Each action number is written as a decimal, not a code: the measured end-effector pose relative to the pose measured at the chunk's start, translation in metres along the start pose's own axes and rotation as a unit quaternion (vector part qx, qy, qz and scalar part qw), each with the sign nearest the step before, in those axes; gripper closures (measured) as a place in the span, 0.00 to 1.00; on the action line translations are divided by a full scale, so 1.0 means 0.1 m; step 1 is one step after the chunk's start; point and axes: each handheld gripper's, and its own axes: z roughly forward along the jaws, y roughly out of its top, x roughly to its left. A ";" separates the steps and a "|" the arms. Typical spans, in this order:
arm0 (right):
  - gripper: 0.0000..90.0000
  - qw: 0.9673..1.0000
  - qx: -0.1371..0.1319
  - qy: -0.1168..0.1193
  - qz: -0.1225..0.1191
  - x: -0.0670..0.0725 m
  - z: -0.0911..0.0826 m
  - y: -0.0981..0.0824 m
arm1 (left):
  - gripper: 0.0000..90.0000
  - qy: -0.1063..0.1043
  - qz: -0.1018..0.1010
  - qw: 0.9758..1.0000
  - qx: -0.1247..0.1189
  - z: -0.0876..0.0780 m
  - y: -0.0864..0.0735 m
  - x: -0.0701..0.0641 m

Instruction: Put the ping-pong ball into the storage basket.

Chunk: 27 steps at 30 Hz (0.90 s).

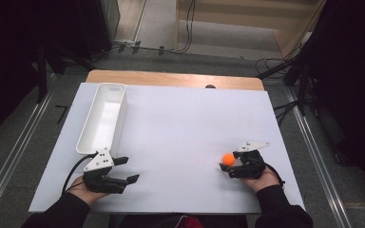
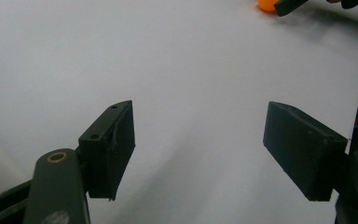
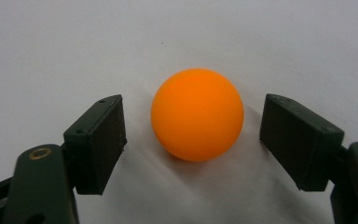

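Observation:
An orange ball (image 1: pixel 228 158) rests on the white table (image 1: pixel 185 118) at the near right. My right gripper (image 1: pixel 227 162) lies low on the table around it, held by a hand from the bottom right. In the right gripper view the ball (image 3: pixel 197 121) sits between the two black jaws with a gap on each side, so the right gripper (image 3: pixel 193 107) is open. My left gripper (image 1: pixel 131 169) lies at the near left, open, with bare table between its jaws (image 2: pixel 200 109). The ball (image 2: pixel 265 4) also peeks in at the top of the left gripper view.
A long white bin (image 1: pixel 120 128) lies along the table's left side, just beyond the left gripper, and looks empty. A wooden edge (image 1: pixel 171 78) borders the far side of the table. Cables and stands are on the floor beyond.

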 end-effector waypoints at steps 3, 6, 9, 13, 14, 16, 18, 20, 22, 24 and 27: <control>0.25 1.000 0.001 -0.001 -0.002 0.00 0.00 0.00 | 0.28 0.000 0.000 1.000 0.000 0.00 0.00 0.00; 0.25 1.000 0.002 -0.002 -0.006 0.01 0.00 0.00 | 0.28 0.000 0.000 1.000 0.000 0.00 0.00 0.00; 0.27 1.000 0.002 -0.004 -0.012 0.01 0.00 0.00 | 0.28 0.000 0.000 1.000 0.000 0.00 0.00 0.00; 0.29 1.000 0.003 -0.007 -0.010 0.01 0.00 0.00 | 0.28 -0.001 0.000 1.000 0.000 0.01 0.00 0.00; 0.30 1.000 0.004 -0.012 -0.012 0.01 -0.01 0.00 | 0.28 0.000 0.000 1.000 0.000 0.01 0.00 0.00; 0.32 1.000 0.006 -0.013 -0.009 0.01 -0.01 0.00 | 0.28 -0.001 0.000 1.000 0.000 0.01 0.00 0.00; 0.36 1.000 0.003 -0.018 -0.017 0.01 -0.01 -0.01 | 0.28 0.000 0.000 1.000 0.000 0.01 0.00 0.00; 0.41 1.000 0.002 -0.021 -0.022 0.01 -0.02 -0.01 | 0.28 -0.001 0.001 1.000 0.001 0.01 0.00 0.00; 0.44 1.000 0.004 -0.019 -0.024 0.00 -0.02 -0.01 | 0.28 0.000 0.002 1.000 0.003 0.01 0.00 0.00; 0.45 1.000 0.002 -0.019 -0.025 0.01 -0.02 -0.01 | 0.28 0.000 0.002 1.000 0.003 0.01 0.00 0.00; 0.48 0.999 0.002 -0.019 -0.026 0.01 -0.02 -0.01 | 0.28 0.000 0.002 1.000 0.003 0.01 0.00 0.00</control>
